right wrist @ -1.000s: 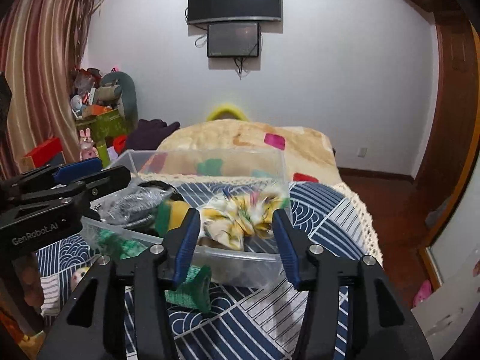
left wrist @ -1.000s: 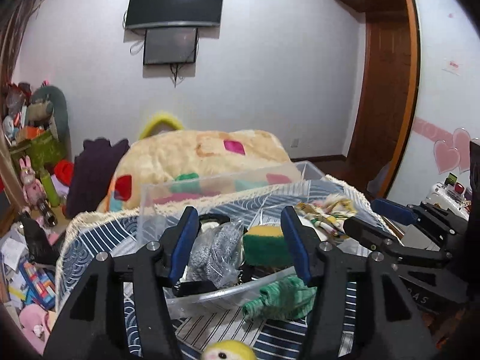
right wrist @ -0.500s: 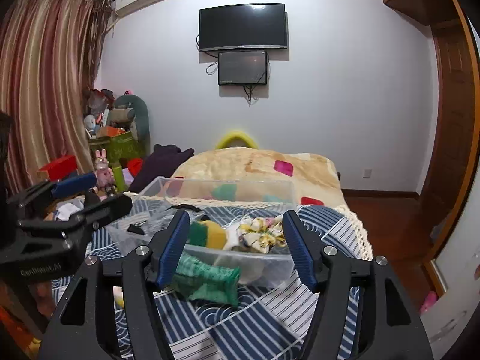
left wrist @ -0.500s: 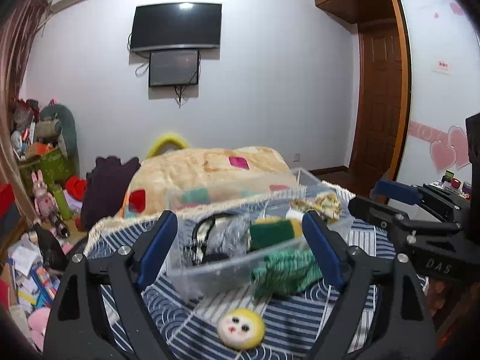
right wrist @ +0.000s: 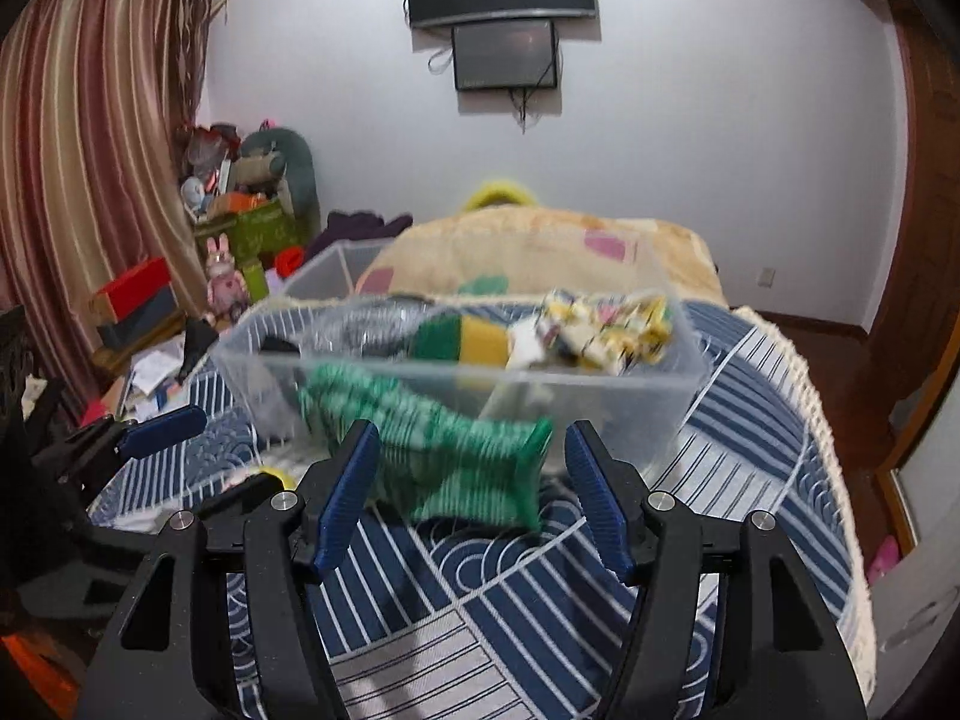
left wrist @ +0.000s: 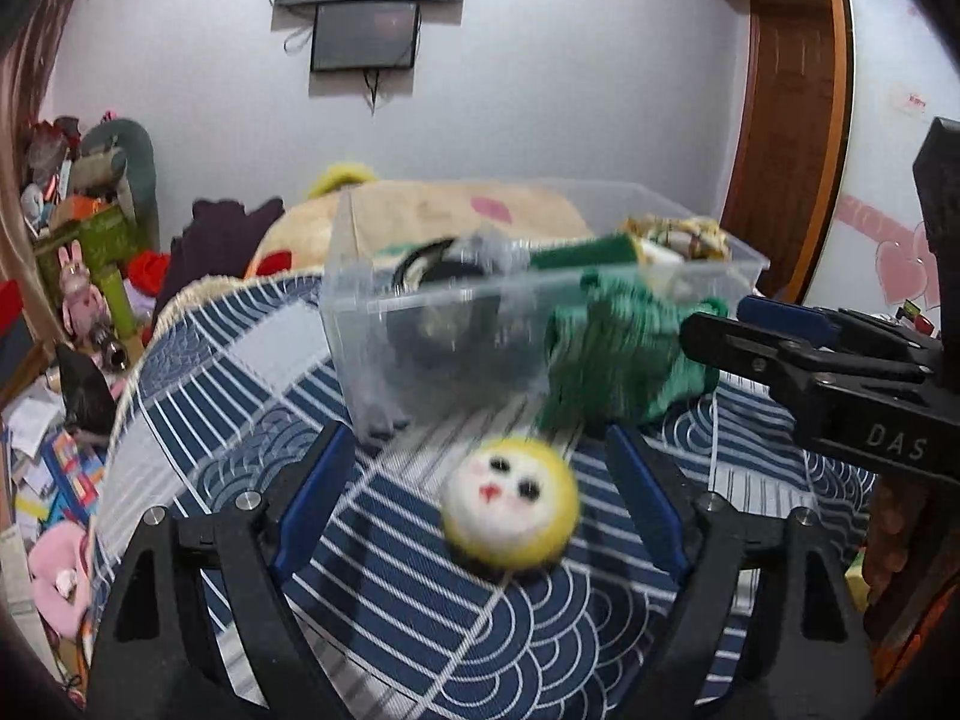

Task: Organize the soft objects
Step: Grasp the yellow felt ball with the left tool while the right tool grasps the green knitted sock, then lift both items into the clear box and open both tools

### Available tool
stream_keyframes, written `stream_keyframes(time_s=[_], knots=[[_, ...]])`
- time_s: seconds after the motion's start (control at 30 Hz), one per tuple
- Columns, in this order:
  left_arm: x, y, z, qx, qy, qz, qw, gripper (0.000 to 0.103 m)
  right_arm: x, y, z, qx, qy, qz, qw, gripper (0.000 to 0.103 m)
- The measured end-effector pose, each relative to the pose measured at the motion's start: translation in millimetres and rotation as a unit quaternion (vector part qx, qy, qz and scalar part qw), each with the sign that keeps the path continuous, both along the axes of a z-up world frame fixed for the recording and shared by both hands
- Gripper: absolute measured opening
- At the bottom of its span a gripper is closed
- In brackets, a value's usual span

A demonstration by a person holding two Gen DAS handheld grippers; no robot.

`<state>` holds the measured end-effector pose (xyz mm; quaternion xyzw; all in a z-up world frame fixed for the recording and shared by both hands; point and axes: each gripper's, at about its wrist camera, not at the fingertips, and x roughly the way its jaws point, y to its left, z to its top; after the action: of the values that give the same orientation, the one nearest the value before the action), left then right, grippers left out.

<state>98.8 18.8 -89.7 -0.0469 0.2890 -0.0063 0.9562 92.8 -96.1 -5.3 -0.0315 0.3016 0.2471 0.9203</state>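
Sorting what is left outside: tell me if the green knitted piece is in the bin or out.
Out. The green knitted piece lies on the patterned cloth against the clear bin front wall.

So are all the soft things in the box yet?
Not yet. The clear bin already holds a sponge and floral cloth. Nothing is in hand: both grippers are open. The green knit cloth and yellow face plush still lie outside on the bedspread.
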Motion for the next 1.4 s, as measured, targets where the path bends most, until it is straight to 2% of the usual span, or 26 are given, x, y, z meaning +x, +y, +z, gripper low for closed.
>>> stream_keyframes(time_s=[0.1,0.27,0.33,0.4,0.47,0.6,0.7,0.8,1.03,1.4], knots=[[1,2,-10,-0.016,0.011,-0.001,0.9998,0.085,2,4,-7,-0.002,0.013,0.007,1.000,0.061],[3,1,-23,-0.043,0.029,-0.025,0.9984,0.065,10,11,-16,-0.002,0.037,0.011,0.999,0.064],[3,-2,-25,-0.040,0.031,-0.035,0.9981,0.054,12,13,-20,-0.004,0.044,0.010,0.999,0.064],[2,-7,-27,-0.035,0.032,-0.039,0.9981,0.047,11,15,-23,-0.010,0.044,0.010,0.999,0.064],[0,-8,-27,-0.033,0.030,-0.039,0.9983,0.046,11,17,-23,-0.015,0.043,0.011,0.999,0.061],[-4,-6,-25,-0.041,0.026,-0.036,0.9982,0.045,13,14,-24,-0.007,0.054,0.018,0.998,0.026],[-7,-1,-21,-0.044,0.020,-0.029,0.9984,0.045,10,11,-23,0.000,0.053,0.024,0.998,0.017],[-12,3,-14,-0.044,0.009,-0.021,0.9988,0.045,4,11,-19,-0.004,0.041,0.032,0.999,0.013],[-19,9,13,-0.039,-0.028,-0.014,0.9987,0.045,-11,3,3,0.007,0.007,0.042,0.999,0.013],[-14,9,66,-0.030,-0.090,-0.018,0.9954,0.045,-19,-29,46,0.039,-0.065,0.002,0.997,0.013]])
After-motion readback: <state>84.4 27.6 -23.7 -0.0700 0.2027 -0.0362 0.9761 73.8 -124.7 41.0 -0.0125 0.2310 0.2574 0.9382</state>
